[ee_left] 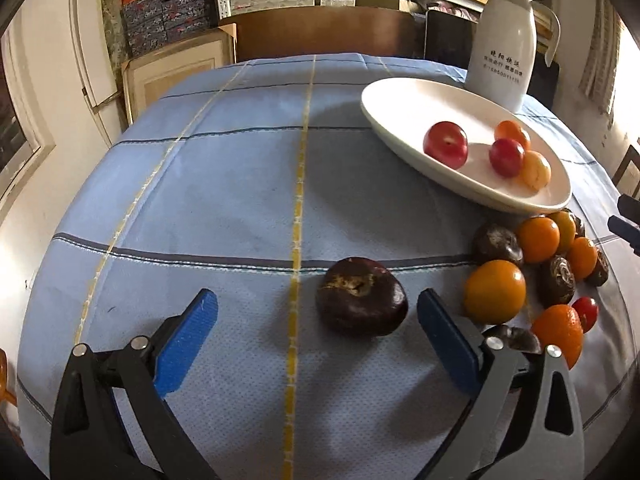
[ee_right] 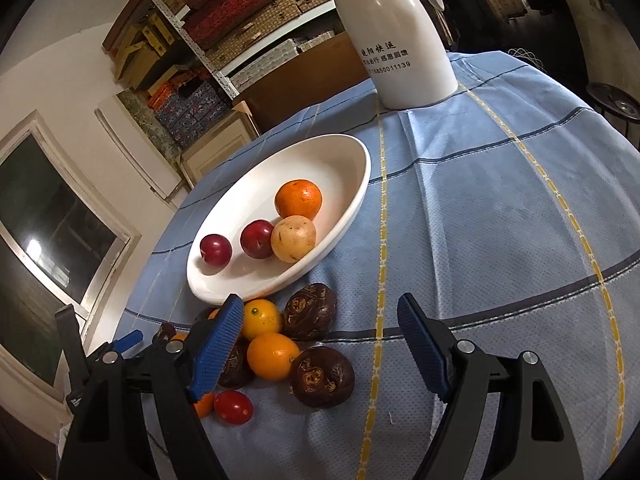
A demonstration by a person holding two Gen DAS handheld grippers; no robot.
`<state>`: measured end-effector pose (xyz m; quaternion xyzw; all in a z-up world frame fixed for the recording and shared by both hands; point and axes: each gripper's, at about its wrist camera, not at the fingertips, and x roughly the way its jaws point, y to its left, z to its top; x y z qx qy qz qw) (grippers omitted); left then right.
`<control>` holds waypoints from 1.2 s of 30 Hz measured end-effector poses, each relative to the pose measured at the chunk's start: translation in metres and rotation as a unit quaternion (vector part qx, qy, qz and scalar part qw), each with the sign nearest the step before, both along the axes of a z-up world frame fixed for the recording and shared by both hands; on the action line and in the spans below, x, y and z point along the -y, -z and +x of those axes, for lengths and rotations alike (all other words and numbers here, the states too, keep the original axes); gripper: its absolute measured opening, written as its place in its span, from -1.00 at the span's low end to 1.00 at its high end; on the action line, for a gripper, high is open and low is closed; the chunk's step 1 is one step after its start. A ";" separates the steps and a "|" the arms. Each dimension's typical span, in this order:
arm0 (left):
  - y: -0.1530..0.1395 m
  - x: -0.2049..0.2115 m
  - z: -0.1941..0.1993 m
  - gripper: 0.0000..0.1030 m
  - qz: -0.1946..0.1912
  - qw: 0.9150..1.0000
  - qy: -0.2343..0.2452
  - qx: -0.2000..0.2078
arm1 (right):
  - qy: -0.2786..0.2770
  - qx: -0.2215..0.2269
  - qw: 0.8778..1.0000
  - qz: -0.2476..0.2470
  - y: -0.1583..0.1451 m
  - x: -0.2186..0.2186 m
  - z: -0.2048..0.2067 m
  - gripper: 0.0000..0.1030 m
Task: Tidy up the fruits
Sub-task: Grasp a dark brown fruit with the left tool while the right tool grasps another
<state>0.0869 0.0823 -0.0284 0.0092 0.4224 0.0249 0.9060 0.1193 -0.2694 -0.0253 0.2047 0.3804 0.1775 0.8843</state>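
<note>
White glazed ceramic, the oval dish (ee_right: 344,216) lies ahead and to the left of the right tool (ee_right: 320,330), and ahead and to the right of the left tool (ee_left: 318,312). Inside it are four fruits: an orange mandarin (ee_right: 298,199), a pale yellow fruit (ee_right: 293,238) touching a red plum (ee_right: 257,239), and a second red plum (ee_right: 215,251) a little apart from them.

Just short of the dish's near rim, a loose pile sits on the blue checked cloth of the table (ee_right: 500,216). Between the right tool's blue pads and toward its left one lie two small oranges (ee_right: 273,356), dark brown wrinkled fruits (ee_right: 322,377) and a red cherry tomato (ee_right: 233,407). Part of the pile is hidden behind the left finger of that tool. Its jaws stand wide apart and hold nothing.

A single dark brown fruit (ee_left: 361,297) rests on the cloth between the left tool's pads, nearer the right one; whether that pad touches it is not clear. These jaws are likewise spread wide with nothing gripped. The rest of the pile lies just off this tool's right finger.

Beyond the dish stands a white thermos jug (ee_right: 394,36) with printed characters, upright on the table. Shelves of patterned boxes (ee_right: 224,20) fill the wall behind.
</note>
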 end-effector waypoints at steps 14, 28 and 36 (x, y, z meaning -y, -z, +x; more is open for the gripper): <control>0.006 0.004 0.005 -0.10 -0.052 0.998 0.036 -0.011 | -0.042 -0.022 0.999 -0.016 0.008 -0.016 0.002 0.32; 0.008 0.013 0.007 0.05 -0.025 0.999 0.046 -0.015 | -0.049 -0.090 0.994 0.037 0.033 -0.028 0.035 -0.15; 0.006 0.015 0.004 -0.13 -0.045 0.997 0.062 -0.005 | -0.057 -0.047 0.997 -0.035 0.025 -0.044 0.027 -0.39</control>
